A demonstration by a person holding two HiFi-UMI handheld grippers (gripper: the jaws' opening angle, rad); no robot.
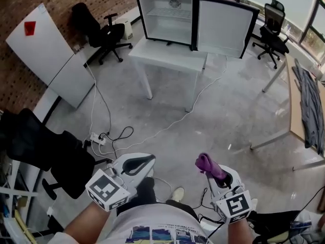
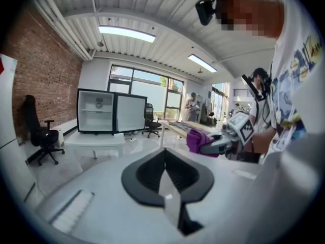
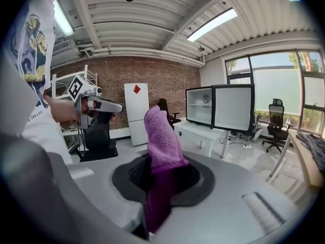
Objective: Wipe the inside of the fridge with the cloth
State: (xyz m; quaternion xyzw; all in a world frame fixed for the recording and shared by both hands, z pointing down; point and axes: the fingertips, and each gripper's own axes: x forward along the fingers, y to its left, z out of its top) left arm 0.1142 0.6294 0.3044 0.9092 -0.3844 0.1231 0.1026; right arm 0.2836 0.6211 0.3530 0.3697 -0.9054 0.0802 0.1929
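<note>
A small white fridge [image 1: 170, 18] stands on a white table [image 1: 167, 55] far ahead, its door [image 1: 223, 28] swung open to the right. Its inside is white, with a wire shelf. The fridge [image 2: 96, 112] shows small in the left gripper view and the fridge [image 3: 200, 105] likewise in the right gripper view. My right gripper [image 1: 208, 168] is shut on a purple cloth [image 1: 209, 165], which sticks up from the jaws as a folded wad [image 3: 161, 139]. My left gripper [image 1: 142, 162] is shut with nothing in it [image 2: 165, 179]. Both are held low near my body, far from the fridge.
Grey floor lies between me and the table, with a white cable and a power strip [image 1: 97, 138]. Black office chairs stand at the left [image 1: 104, 32], [image 1: 40, 146] and back right [image 1: 271, 29]. A wooden desk with grey fabric [image 1: 307, 103] runs along the right. A white panel [image 1: 48, 52] leans left.
</note>
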